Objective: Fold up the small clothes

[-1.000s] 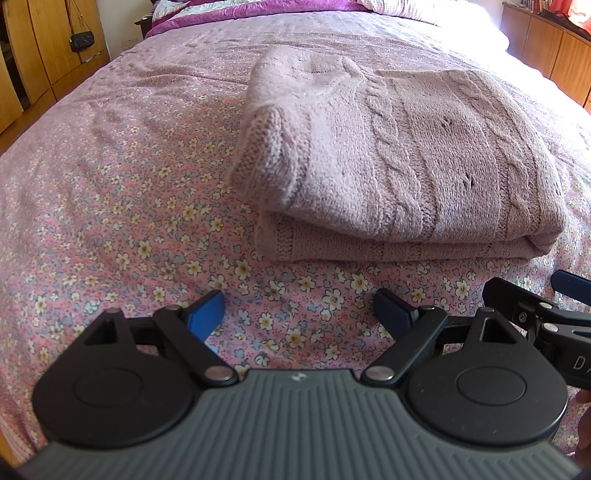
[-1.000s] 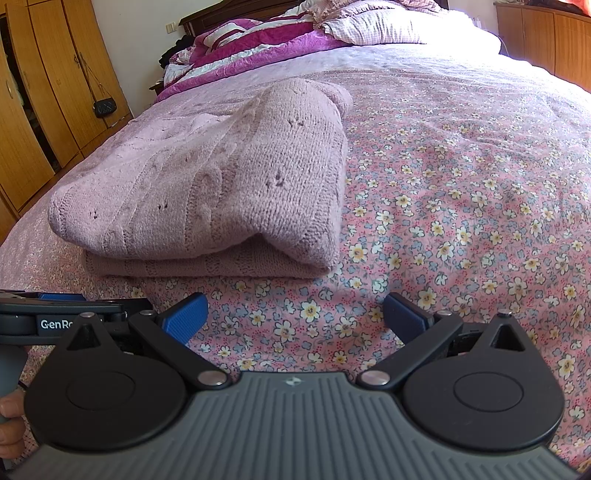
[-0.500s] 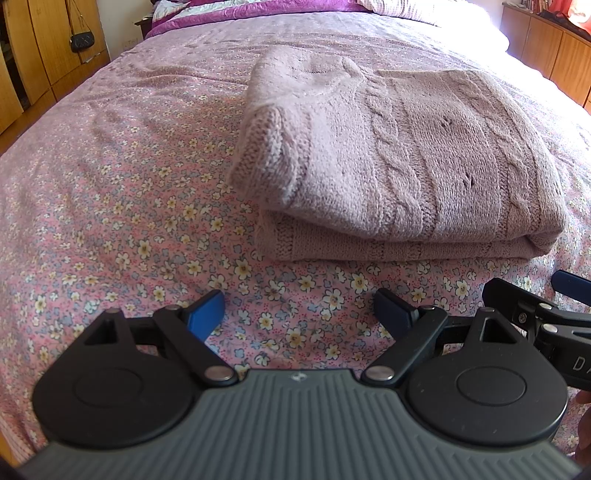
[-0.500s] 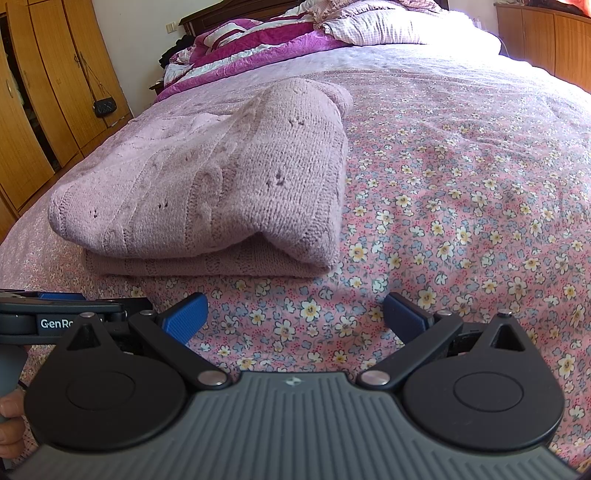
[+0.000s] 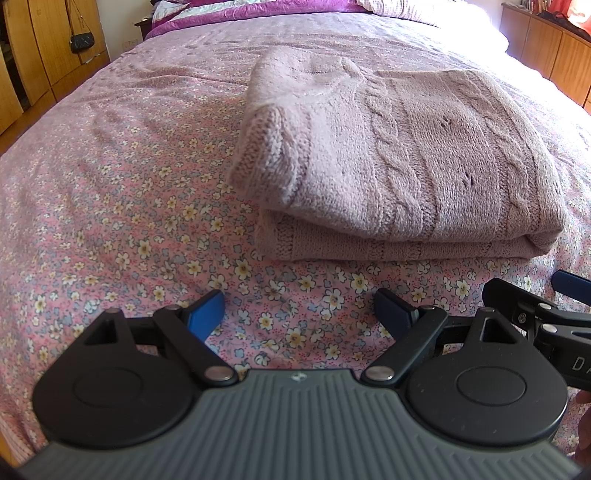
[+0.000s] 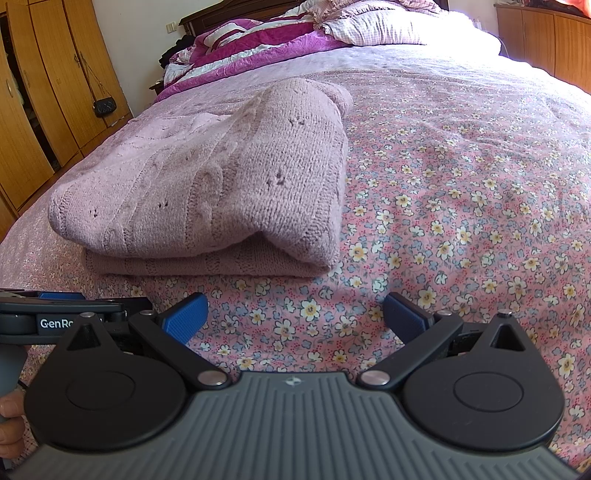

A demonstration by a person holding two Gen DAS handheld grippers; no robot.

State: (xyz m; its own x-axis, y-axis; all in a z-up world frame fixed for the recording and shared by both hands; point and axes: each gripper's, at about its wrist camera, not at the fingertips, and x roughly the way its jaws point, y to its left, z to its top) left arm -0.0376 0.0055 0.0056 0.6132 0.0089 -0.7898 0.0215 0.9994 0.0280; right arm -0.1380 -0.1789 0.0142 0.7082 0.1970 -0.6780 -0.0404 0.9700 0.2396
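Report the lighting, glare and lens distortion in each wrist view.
Left wrist view: daylight from the upper right blows out the far bed corner; fisheye bows the floral bedspread; the folded knit sweater is sharp, its stitches legible. Right wrist view: similar glare at the upper right edge, the wardrobe curves inward, the sweater casts only a soft shadow at its base.

Floral-sheeted bed [image 5: 129, 206] carries 1 folded mauve sweater [image 5: 406, 166].
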